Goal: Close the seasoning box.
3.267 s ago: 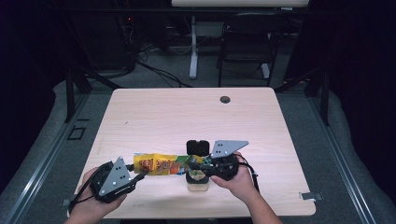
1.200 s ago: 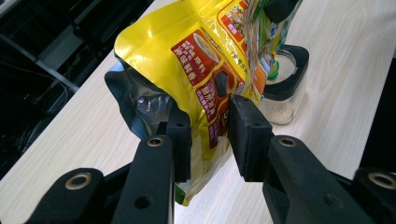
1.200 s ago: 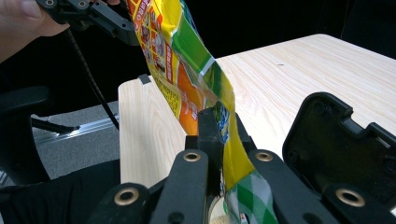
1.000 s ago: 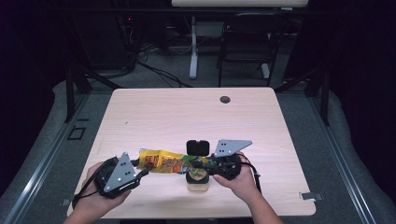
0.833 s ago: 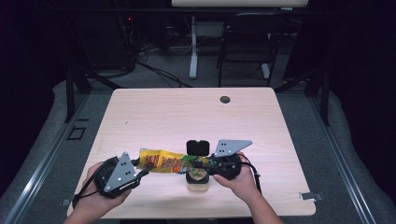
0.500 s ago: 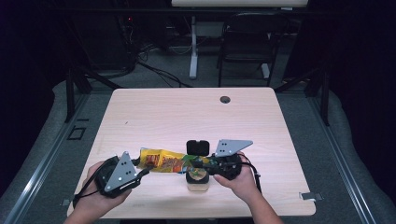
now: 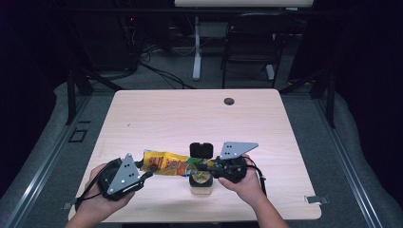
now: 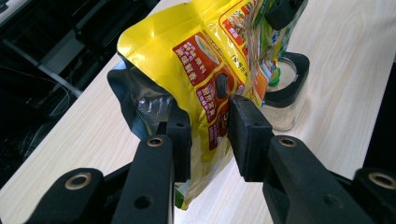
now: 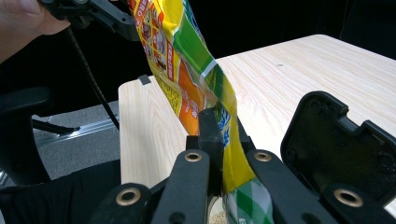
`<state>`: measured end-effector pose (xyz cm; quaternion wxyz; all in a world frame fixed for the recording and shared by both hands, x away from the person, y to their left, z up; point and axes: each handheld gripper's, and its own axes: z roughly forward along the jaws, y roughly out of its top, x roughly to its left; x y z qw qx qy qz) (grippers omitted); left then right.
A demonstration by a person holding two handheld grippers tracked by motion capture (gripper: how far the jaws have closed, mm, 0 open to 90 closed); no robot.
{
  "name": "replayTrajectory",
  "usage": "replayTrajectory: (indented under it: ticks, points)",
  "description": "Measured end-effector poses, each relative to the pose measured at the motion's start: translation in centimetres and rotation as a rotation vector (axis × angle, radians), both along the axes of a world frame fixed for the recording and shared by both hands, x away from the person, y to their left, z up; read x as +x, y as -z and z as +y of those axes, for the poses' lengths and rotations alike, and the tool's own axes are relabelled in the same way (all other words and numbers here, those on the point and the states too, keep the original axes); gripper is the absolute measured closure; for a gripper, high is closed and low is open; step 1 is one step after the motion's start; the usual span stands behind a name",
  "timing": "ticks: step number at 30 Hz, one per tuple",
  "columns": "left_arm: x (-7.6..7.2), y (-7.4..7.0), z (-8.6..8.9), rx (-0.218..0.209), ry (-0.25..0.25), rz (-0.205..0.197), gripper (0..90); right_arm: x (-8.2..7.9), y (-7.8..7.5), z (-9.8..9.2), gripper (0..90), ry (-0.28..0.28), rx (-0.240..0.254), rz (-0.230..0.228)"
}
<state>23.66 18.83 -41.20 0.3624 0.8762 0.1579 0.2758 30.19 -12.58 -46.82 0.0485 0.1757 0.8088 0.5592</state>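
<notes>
Both claws (image 7: 142, 174) (image 7: 202, 166) clench the bag (image 7: 168, 163), tilting its right end over the jar (image 7: 201, 183) to pour.

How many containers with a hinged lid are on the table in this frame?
1. A clear container with its black hinged lid flipped open stands near the table's front edge, under the yellow snack bag that both grippers hold. Nothing suggests another is hidden.

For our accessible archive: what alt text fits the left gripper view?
Two black jaws of the left gripper pinch the lower end of a yellow foil snack bag, tipped over a small clear jar with a black hinged lid on a pale wooden table.
</notes>
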Motion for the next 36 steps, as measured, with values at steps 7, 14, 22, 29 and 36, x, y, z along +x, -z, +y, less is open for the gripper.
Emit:
replayTrajectory:
  ticks: [7, 14, 22, 29, 36]
  points:
    - [-0.01, -0.17, -0.09, -0.001, -0.001, -0.002, 71.1, 0.01, 0.01, -0.07, 89.8, -0.003, 0.006, 0.002]
    - [-0.01, -0.28, -0.13, 0.003, -0.002, -0.009, 71.0, 0.02, 0.03, -0.09, 89.8, -0.002, 0.009, 0.002]
    - [-0.12, -0.48, -0.18, 0.004, -0.001, -0.016, 71.1, 0.0, 0.05, -0.06, 89.8, -0.003, 0.01, 0.0]
    - [-0.15, -0.71, -0.34, -0.002, -0.001, -0.02, 71.3, -0.05, -0.05, -0.18, 89.9, -0.006, 0.01, 0.001]
    - [-0.08, -0.71, -0.43, 0.001, 0.002, -0.026, 71.4, -0.07, -0.02, -0.23, 89.9, 0.001, 0.015, 0.002]
